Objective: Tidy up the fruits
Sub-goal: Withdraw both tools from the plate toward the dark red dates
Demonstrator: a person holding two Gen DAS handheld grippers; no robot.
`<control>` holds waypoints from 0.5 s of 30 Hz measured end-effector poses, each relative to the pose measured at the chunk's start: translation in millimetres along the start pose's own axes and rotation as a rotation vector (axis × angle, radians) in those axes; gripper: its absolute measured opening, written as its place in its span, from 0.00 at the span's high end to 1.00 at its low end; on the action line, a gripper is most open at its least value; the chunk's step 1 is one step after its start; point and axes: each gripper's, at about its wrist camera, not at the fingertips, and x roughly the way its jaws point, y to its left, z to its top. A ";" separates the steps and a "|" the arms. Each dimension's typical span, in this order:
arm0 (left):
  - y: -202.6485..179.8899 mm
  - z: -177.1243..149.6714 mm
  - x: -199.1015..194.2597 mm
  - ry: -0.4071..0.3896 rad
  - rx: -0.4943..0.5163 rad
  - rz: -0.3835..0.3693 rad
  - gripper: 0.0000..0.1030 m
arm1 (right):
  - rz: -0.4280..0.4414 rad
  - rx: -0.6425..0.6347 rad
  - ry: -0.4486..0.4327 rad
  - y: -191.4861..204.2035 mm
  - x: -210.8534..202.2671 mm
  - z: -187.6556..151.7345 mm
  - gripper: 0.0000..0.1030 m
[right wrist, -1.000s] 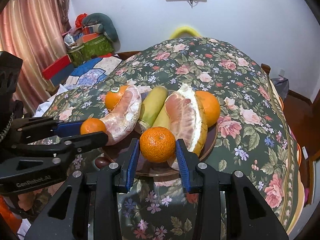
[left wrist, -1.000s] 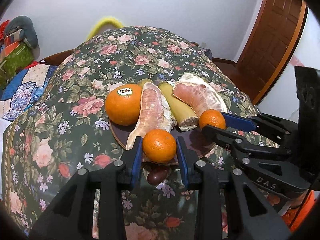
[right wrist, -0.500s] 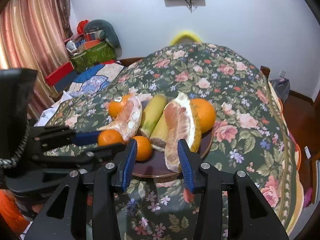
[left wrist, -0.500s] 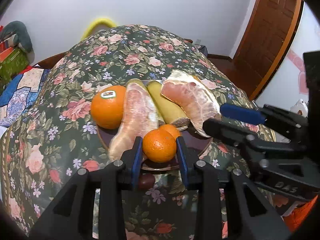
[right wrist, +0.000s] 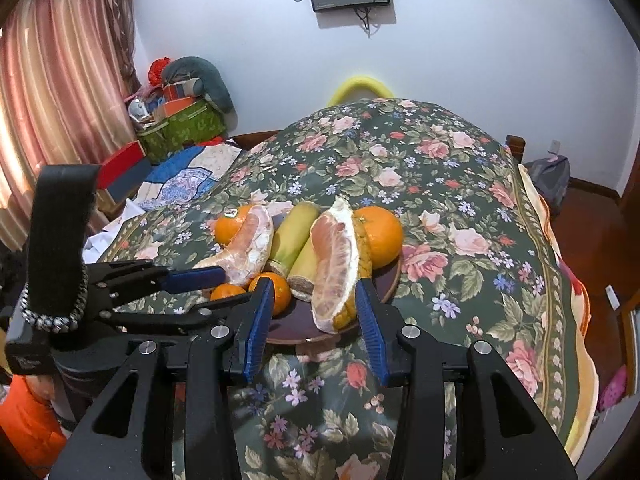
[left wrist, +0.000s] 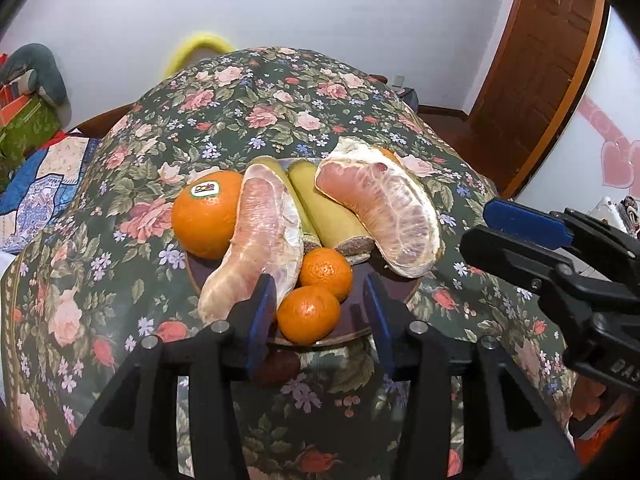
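Observation:
A dark plate on the floral table holds a large orange with a sticker, two peeled pomelo pieces, two green-yellow bananas and two mandarins. A second large orange sits at the plate's right. My left gripper is open, its jaws apart around the nearer mandarin, which rests on the plate. My right gripper is open and empty, drawn back at the plate's front edge. It also shows in the left wrist view.
The floral tablecloth covers the whole table. A small dark round object lies on the cloth just in front of the plate. Boxes and bags are stacked by the curtain at left. A wooden door stands at right.
Both grippers have let go of their mandarins onto the plate's front; the right opened first and pulled back, then the left jaws opened. Both have drawn back a little.

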 end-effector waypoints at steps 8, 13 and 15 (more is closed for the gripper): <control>6.1 -9.1 -46.4 -0.057 -0.012 0.017 0.56 | -0.016 0.008 -0.001 4.2 -18.1 -7.5 0.63; 7.9 -20.3 -74.1 -0.079 -0.023 0.035 0.56 | -0.017 0.002 -0.004 15.7 -33.9 -14.4 0.62; 6.9 -26.3 -84.8 -0.084 -0.025 0.036 0.56 | -0.022 -0.004 -0.005 21.5 -39.6 -18.2 0.62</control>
